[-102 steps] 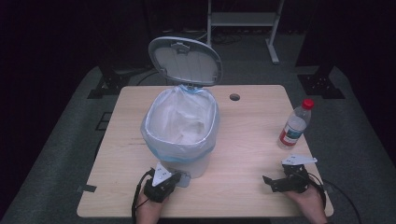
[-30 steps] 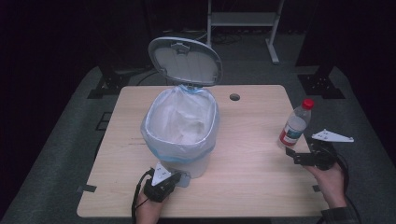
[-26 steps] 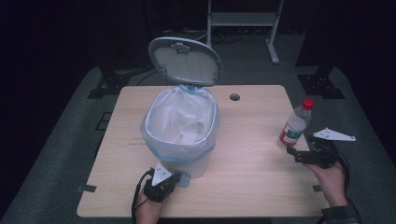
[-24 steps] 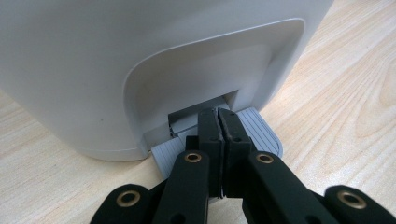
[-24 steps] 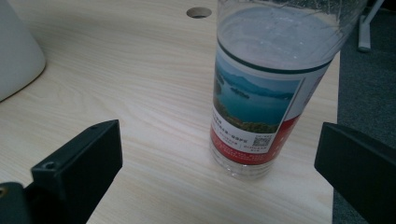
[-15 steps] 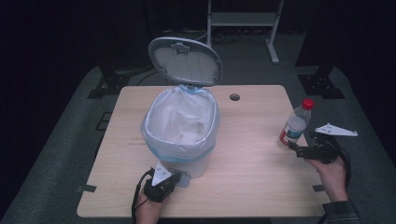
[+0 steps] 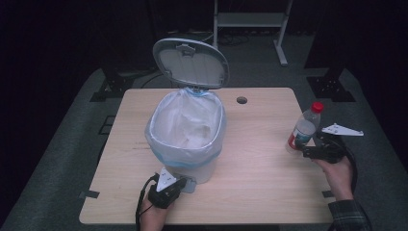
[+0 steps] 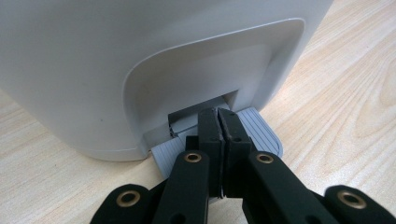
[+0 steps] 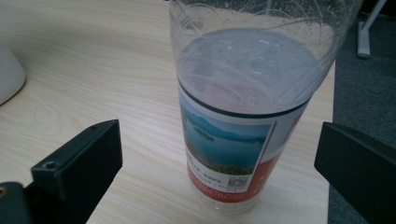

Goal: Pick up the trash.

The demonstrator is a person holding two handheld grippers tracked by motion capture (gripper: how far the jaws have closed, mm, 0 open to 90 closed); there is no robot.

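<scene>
1. A white pedal bin (image 7: 185, 144) stands on the wooden bench (image 7: 260, 192), nearer the bench's left edge than its right and toward the near edge.
2. Its lid (image 7: 191, 62) is raised, tilted back over the bin's far side, and a pale liner bag (image 7: 187, 122) lines the open mouth, folded over the rim.
3. The left claw (image 7: 182, 184) sits low at the near edge of the bench, right at the foot of the bin.
4. In the left gripper view its jaws are pressed together with nothing between them, and their tips rest on the grey ribbed pedal (image 8: 261, 133) that sticks out of the bin's base.
5. A clear plastic bottle (image 7: 304, 129) with a red cap (image 7: 317, 107) stands upright close to the right edge of the bench, about halfway along that edge.
6. It is partly filled, and a picture label (image 9: 229, 154) with a red band wraps its lower part.
7. The right claw (image 7: 300, 153) is held level, just beside the bottle on its near right side.
8. In the right gripper view its jaws gape wide, one on each side of the bottle's lower half, neither pad touching it.
</scene>
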